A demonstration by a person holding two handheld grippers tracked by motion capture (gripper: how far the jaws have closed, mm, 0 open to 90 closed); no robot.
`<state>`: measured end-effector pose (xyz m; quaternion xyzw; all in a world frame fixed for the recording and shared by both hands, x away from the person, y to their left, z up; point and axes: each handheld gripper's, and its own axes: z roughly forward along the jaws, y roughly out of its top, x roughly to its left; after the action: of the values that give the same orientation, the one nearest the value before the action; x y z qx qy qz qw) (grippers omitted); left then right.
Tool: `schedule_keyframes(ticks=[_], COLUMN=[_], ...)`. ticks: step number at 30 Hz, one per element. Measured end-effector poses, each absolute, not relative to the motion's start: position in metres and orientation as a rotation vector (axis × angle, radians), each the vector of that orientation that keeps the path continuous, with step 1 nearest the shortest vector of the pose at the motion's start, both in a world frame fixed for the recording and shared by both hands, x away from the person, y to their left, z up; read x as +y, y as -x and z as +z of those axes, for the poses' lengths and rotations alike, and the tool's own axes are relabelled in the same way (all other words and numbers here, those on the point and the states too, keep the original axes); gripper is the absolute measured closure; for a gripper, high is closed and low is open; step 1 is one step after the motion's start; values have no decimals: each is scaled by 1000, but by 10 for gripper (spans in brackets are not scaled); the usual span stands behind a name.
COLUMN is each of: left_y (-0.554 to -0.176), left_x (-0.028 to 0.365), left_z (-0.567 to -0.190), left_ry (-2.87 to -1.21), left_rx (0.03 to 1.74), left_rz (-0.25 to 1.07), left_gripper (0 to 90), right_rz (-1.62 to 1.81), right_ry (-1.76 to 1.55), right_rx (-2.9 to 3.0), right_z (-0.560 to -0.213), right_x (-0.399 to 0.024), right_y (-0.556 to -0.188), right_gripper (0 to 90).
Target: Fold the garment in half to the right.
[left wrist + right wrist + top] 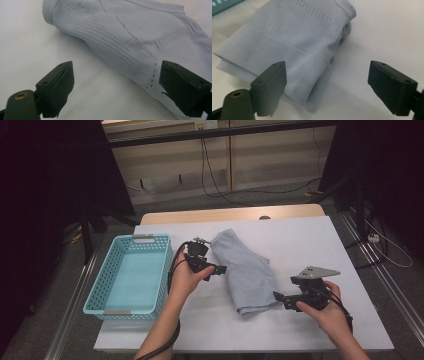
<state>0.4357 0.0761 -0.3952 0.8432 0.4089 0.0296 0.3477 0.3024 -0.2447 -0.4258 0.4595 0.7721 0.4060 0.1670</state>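
Observation:
A folded pale blue knit garment (pixel 246 270) lies on the white table cover (pixel 300 240), running from the middle back toward the front. My left gripper (pixel 223 268) stands open at the garment's left edge, about halfway along it. In the left gripper view the garment (pixel 130 32) lies just past the jaws, with its near edge under the right one. My right gripper (pixel 276 297) is open at the garment's front right corner. In the right gripper view the ribbed folded end (pixel 287 47) lies ahead of the jaws, nothing pressed between them.
A light blue plastic basket (pixel 131 272) with perforated walls stands on the table's left side, next to my left hand. Bare white cover lies to the right of the garment. Cables run over the floor behind the table.

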Motion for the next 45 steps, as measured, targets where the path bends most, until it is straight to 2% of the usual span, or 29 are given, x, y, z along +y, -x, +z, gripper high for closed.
schedule_keyframes(ticks=[7, 14, 21, 45], left_y=[-428, -424, -418, -412], left_x=[73, 71, 59, 51], left_z=[-399, -404, -406, -433], left_ry=[-2202, -2192, -2185, -2174], left_rx=[1079, 1109, 1080, 1151], left_rz=[32, 73, 51, -11], left_gripper=[106, 100, 84, 122], right_rz=[1157, 1159, 1174, 1173], right_ry=[-1330, -1318, -1325, -1301], right_rx=[2193, 2195, 2171, 2192], right_z=[-434, -436, -433, -433], right_x=[-249, -252, -256, -249], right_y=[-294, -286, -284, -284], right_gripper=[143, 142, 138, 140])
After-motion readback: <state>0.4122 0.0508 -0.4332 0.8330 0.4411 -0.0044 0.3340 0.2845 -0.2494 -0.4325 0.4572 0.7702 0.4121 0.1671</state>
